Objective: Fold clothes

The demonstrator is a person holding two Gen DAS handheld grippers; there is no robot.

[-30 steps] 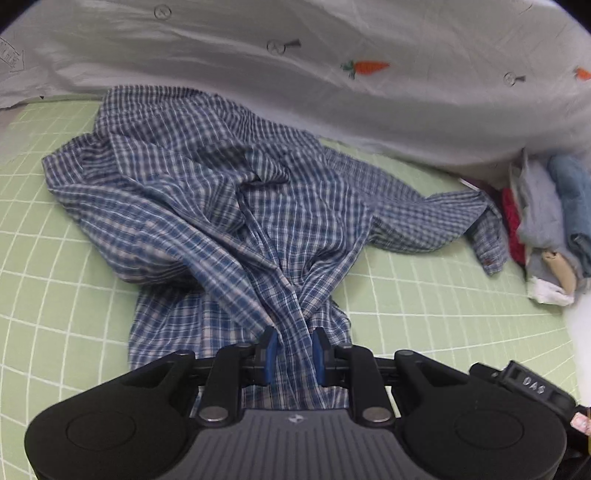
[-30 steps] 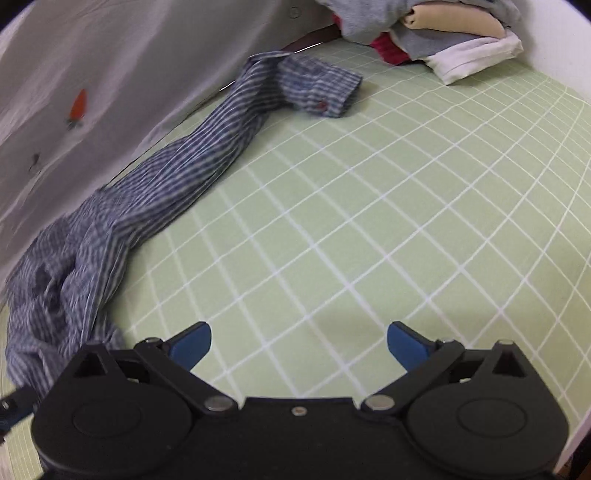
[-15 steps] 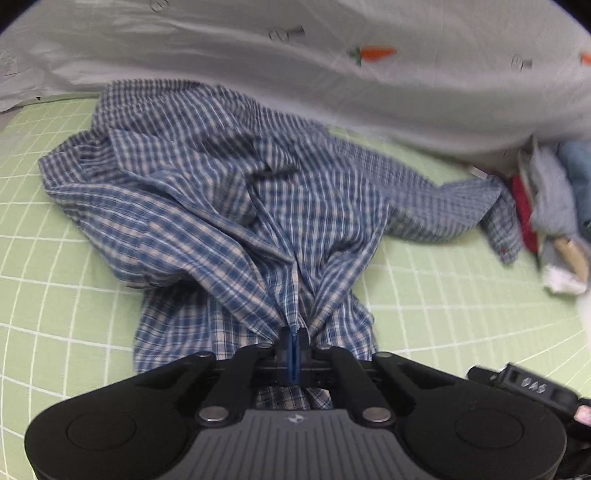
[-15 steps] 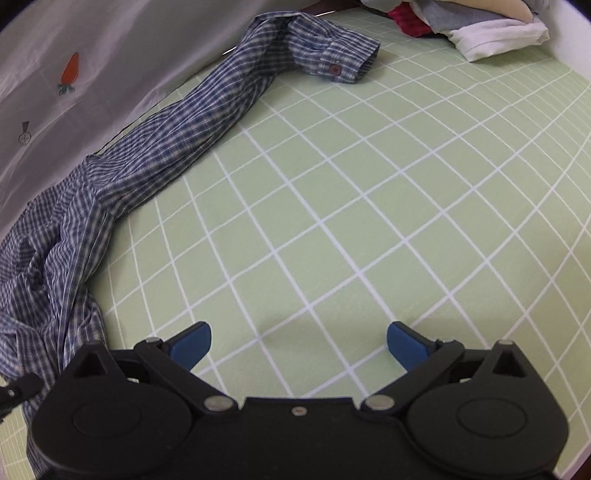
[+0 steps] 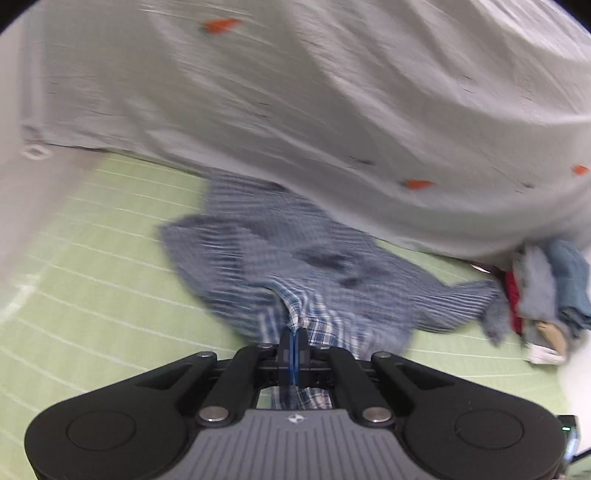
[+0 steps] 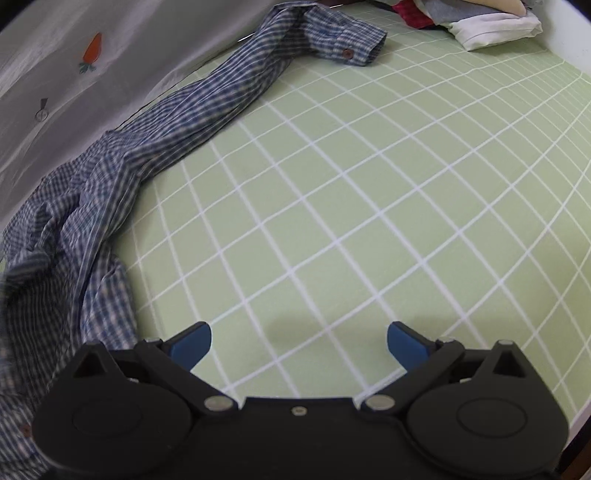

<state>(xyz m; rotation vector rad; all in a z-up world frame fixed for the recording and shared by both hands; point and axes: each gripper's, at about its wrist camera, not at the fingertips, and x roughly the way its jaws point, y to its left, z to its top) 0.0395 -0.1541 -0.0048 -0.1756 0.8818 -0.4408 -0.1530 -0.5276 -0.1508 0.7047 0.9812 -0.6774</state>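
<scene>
So the left gripper [image 5: 293, 341] had its fingers pinched tight together on a bunch of the blue checked shirt [image 5: 295, 266], with fabric pulled up into a little ridge right at the tips. The rest of the shirt was spread in a rumpled heap on the green gridded mat [image 5: 92, 266], toward the far side, up against a pale grey sheet with carrot prints [image 5: 332, 92] hanging behind it. That whole view was pretty blurry, so I couldn't make out the finer folds.

The right gripper [image 6: 299, 341] was hanging over bare mat with its blue fingers [image 6: 192, 341] spread wide apart, nothing between them. From that side the shirt lay along the left edge, bunched up near the gripper, and one long sleeve [image 6: 229, 92] stretched away along the foot of the sheet, ending in a buttoned cuff [image 6: 351, 44] at the far end. Just past the cuff, in the far right corner, sat a pile of other clothes [image 6: 491, 26].
</scene>
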